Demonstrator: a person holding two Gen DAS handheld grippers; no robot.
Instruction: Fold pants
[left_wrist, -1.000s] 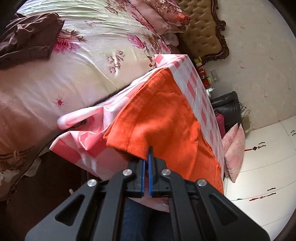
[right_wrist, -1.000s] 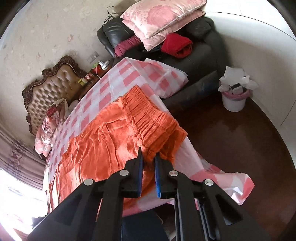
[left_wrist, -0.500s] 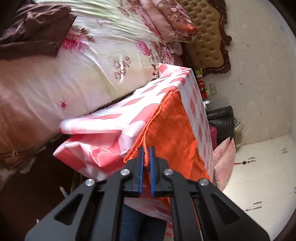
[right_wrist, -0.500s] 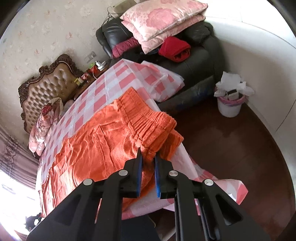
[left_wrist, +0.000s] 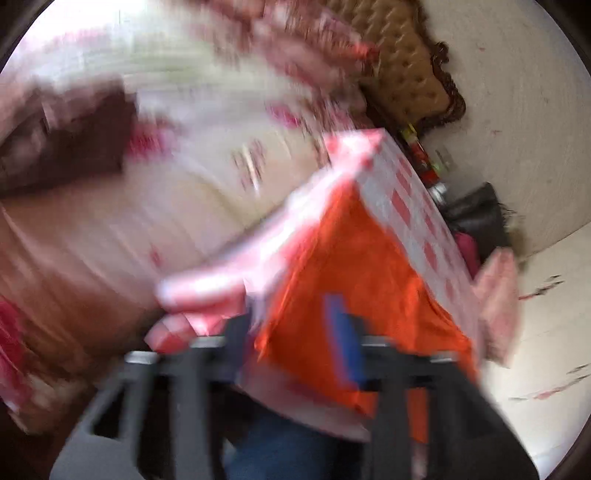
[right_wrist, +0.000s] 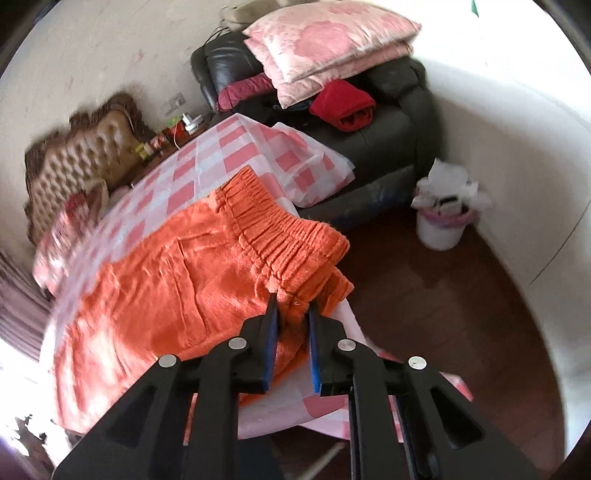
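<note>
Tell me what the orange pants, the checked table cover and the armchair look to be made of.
Orange pants: soft napped cloth, maybe corduroy or fleece; matte, fuzzy, with a gathered elastic waistband.
Checked table cover: thin sheet, probably plastic or light fabric; it creases sharply.
Armchair: black leather or imitation; smooth with a dull sheen.

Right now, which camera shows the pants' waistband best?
The right wrist view: the waistband is sharp, its gathers clear, just ahead of the fingers. The left wrist view is motion-blurred and shows only plain orange cloth.
</note>
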